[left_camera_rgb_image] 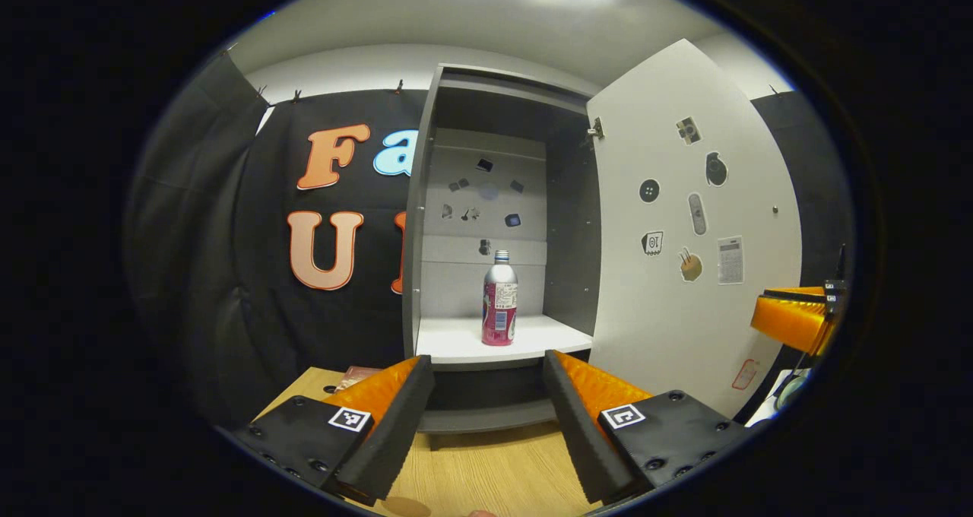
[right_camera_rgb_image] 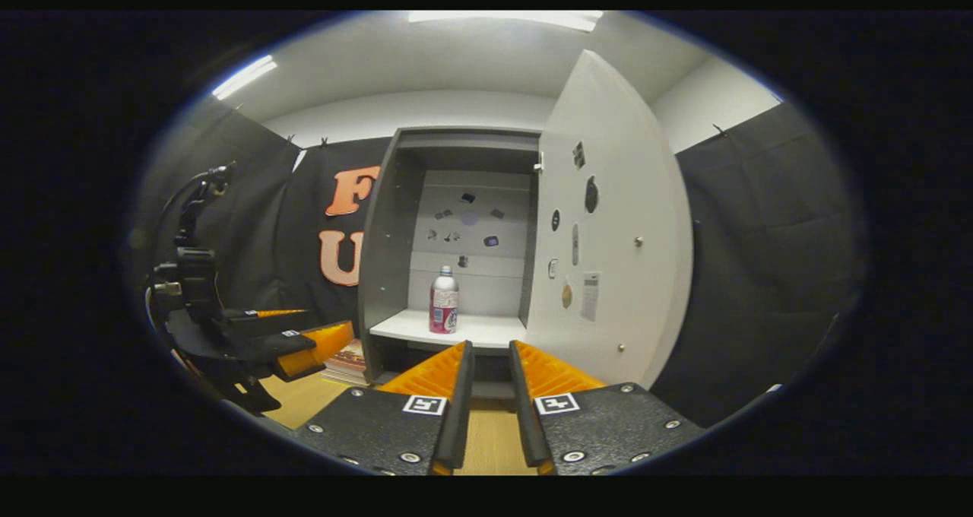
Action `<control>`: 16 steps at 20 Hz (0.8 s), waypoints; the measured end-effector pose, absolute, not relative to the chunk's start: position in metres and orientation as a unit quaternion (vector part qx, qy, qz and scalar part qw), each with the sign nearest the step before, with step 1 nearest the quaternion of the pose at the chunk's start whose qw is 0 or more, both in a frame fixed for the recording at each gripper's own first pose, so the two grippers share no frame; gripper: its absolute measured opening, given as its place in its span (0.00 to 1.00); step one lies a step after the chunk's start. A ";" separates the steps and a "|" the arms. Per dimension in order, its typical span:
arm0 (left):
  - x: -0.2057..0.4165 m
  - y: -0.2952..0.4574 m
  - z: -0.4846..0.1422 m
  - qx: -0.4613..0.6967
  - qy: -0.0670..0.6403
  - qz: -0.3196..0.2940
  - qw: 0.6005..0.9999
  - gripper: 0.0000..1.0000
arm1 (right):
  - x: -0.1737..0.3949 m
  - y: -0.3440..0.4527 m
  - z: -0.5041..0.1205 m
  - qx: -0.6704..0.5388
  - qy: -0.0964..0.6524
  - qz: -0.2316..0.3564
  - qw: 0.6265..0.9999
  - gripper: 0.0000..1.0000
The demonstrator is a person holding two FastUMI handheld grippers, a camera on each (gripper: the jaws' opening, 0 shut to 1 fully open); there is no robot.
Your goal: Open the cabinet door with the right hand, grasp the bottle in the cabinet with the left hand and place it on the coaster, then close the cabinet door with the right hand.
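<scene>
Low in the left gripper view, left gripper (left_camera_rgb_image: 486, 376) with jaws spread wide, nothing between them, hanging over the wooden table (left_camera_rgb_image: 494, 471). At the bottom of the right gripper view, right gripper (right_camera_rgb_image: 490, 365) with jaws drawn narrow, a thin gap left and nothing held. At the lower left of the right gripper view, the left gripper again, seen from the side, just in front of a flat reddish item (right_camera_rgb_image: 350, 359) lying on the table; whether that is the coaster cannot be told. At the right edge of the left gripper view, a finger of the right gripper. Farther back, centre frame, the grey cabinet (left_camera_rgb_image: 422, 220) standing on the table, its door (left_camera_rgb_image: 699, 228) swung fully open to the right and dotted with stickers on the inner face. Deeper in, the bottle (left_camera_rgb_image: 499, 299) upright on the white shelf (left_camera_rgb_image: 456, 342), near the shelf's middle, clear of both side walls, silver on top with a pink label below. Behind it, on the cabinet's back panel, a scatter of small dark stickers (left_camera_rgb_image: 486, 190).
</scene>
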State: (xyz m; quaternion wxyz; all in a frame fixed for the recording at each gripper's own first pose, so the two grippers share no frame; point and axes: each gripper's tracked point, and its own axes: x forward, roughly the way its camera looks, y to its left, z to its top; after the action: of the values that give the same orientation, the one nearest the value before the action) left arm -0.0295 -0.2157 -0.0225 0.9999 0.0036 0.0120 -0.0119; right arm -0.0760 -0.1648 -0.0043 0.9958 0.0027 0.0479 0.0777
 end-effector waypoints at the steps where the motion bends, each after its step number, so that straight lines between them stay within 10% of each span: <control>1: -0.021 -0.212 -0.021 0.006 0.007 -0.021 1.000 0.95 | -0.067 -0.155 -0.006 -0.005 0.046 0.073 0.996 0.30; 16: 0.135 -0.190 -0.026 -0.023 -0.005 -0.141 0.990 0.95 | 0.036 -0.081 -0.021 -0.021 0.049 0.006 0.999 0.88</control>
State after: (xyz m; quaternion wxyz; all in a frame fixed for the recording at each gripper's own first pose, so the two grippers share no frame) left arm 0.1355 -0.1905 -0.0255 0.9898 -0.0233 -0.0049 -0.1407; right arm 0.0361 -0.0806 -0.0208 0.9986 -0.0209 0.0486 0.0065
